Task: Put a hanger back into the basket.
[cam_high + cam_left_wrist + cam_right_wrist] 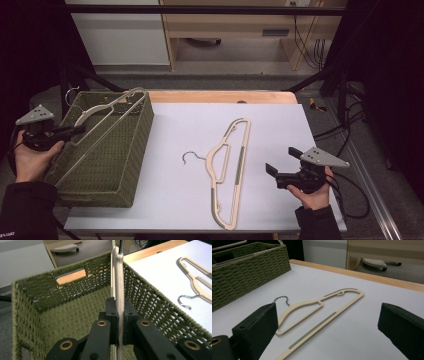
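**One hanger in my left tongs, one hanger lying on the table**

My left gripper sits at the left side of the table, over the near left edge of the green woven basket. Its two black jaws are squeezed tight on the thin cream plastic hanger with a metal hook. In the left gripper view I see the hanger standing up on its edge between the pads, with a pad pressing on each side. The hanger runs away from me, out past the far wall of the basket. From the high view it leans across the top of the basket, with its far corner up on the back rim and its hook out past the basket's far left corner.

My right gripper is at the right side of the table. Its jaws are spread wide and nothing is between them. It points left, toward the second cream plastic hanger with grey strips and a silver hook. That hanger lies flat on the white table sheet, in the middle, near my right gripper but not touching it. Its hook points toward the basket. In the right gripper view the hanger lies just past the two open jaws, more toward the left one.

The basket and the flat hanger are well apart.
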Available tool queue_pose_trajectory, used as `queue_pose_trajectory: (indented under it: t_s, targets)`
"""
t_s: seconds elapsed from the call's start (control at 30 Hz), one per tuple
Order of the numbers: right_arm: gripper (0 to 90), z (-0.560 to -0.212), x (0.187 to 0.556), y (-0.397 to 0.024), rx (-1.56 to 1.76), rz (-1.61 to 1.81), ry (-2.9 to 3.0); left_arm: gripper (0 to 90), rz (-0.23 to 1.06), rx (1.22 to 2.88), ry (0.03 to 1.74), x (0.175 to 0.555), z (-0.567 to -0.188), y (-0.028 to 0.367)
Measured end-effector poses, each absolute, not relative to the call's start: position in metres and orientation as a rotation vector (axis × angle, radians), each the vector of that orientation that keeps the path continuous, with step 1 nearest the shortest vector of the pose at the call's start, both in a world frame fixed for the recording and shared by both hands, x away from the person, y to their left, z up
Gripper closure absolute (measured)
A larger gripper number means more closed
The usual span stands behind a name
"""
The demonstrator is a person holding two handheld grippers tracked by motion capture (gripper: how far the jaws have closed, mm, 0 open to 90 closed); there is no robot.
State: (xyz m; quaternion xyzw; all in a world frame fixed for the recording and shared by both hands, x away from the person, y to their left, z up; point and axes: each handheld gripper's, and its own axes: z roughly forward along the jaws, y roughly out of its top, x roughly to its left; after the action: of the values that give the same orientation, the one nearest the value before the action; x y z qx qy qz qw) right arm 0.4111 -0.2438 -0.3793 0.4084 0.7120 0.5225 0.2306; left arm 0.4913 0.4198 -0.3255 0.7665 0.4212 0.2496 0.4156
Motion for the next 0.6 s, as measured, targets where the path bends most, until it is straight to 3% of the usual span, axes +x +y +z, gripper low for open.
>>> queue_pose_trajectory:
  t_s: [0.6]
  targets:
    - [3.8, -0.381, 0.412, -0.244, 1.109, 1.419, 1.978, 84.1, 0.494, 1.935, 1.22, 0.506, -0.376, 0.418]
